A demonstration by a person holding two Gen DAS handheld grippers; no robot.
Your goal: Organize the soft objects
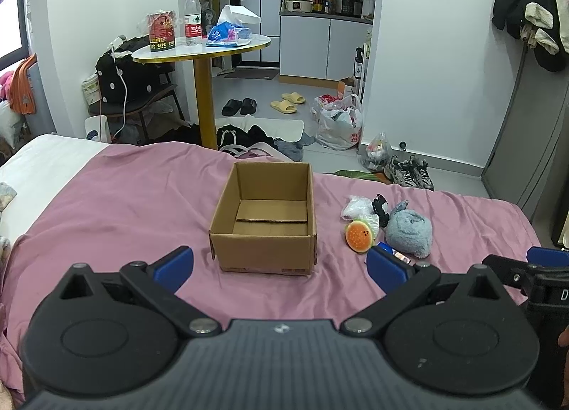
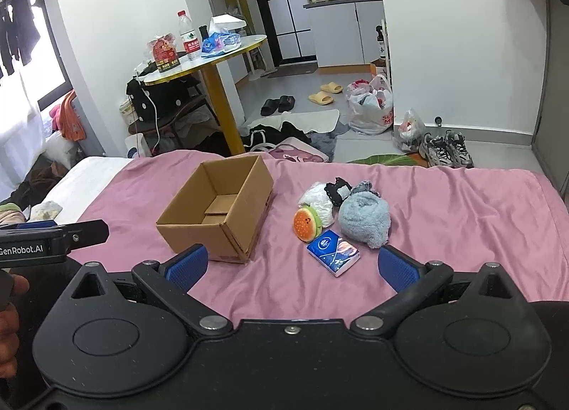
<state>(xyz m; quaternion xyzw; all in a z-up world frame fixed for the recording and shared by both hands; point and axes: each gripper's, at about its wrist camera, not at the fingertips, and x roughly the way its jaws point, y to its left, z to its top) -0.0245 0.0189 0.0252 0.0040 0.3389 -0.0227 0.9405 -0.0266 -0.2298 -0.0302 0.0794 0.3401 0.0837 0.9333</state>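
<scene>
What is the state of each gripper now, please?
Left gripper: open, holding nothing.
Right gripper: open, holding nothing.

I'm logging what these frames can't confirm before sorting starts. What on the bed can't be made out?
- Tissue pack: left wrist view, mostly hidden behind the left claw's blue finger; clear only in the right view.
- Black-and-white item: both views, too small and crumpled to identify.
- Cardboard box: right wrist view, near wall hides part of its floor.
</scene>
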